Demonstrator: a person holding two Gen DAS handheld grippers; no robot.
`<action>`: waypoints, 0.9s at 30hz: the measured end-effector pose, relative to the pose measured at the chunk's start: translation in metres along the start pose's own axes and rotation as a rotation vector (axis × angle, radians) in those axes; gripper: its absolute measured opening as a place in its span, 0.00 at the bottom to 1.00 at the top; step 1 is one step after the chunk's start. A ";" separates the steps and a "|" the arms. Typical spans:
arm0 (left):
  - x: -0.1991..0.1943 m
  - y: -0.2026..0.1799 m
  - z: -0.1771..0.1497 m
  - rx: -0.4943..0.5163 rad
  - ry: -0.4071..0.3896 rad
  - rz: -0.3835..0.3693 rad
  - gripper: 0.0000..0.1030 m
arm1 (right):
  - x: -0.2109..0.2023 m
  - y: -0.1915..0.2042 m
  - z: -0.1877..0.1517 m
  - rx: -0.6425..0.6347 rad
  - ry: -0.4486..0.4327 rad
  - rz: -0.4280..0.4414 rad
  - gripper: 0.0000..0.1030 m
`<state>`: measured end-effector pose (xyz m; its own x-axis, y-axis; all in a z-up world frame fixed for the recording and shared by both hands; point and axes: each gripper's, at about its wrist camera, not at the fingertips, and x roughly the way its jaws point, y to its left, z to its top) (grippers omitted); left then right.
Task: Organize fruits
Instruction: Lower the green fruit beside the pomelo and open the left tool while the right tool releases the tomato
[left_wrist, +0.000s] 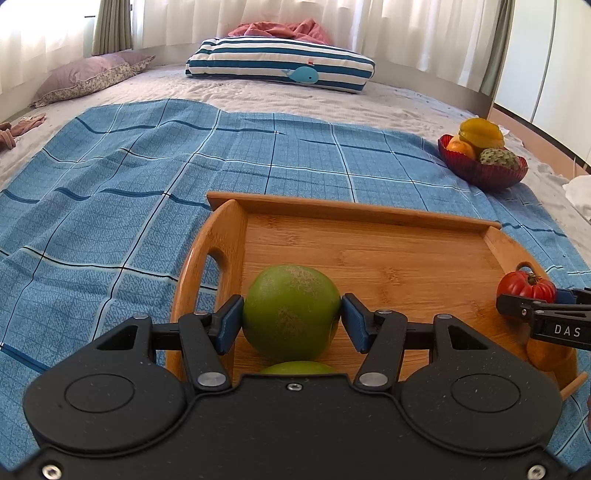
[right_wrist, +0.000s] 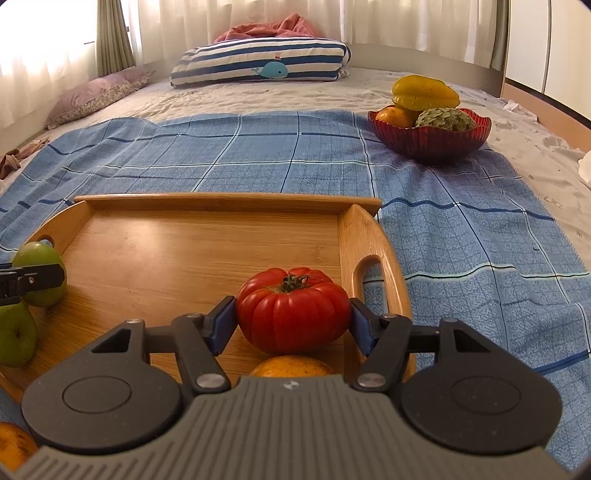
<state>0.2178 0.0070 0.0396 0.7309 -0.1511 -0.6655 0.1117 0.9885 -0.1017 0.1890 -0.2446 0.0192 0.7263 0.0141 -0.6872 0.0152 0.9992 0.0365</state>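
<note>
My left gripper is shut on a round green fruit just over the wooden tray, near its left handle. A second green fruit lies under it. My right gripper is shut on a ribbed red tomato near the tray's right handle, with an orange fruit below it. In the left wrist view the tomato and right gripper show at the right edge. In the right wrist view the held green fruit and a green apple show at the left.
A red glass bowl with a yellow starfruit, an orange and a green custard apple stands far right on the blue checked cloth; it also shows in the right wrist view. A striped whale pillow lies at the bed's head.
</note>
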 end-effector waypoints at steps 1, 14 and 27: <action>0.000 0.000 -0.001 0.003 -0.002 0.000 0.54 | 0.000 0.001 0.000 -0.005 -0.002 -0.001 0.65; -0.001 -0.001 -0.002 0.009 -0.007 0.001 0.54 | -0.003 -0.003 -0.004 0.015 -0.003 0.010 0.65; -0.009 -0.002 -0.003 0.016 -0.019 0.004 0.60 | -0.008 -0.003 -0.004 0.015 -0.017 0.014 0.75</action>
<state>0.2089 0.0064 0.0438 0.7439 -0.1474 -0.6519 0.1194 0.9890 -0.0874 0.1808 -0.2473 0.0216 0.7385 0.0277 -0.6737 0.0146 0.9983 0.0571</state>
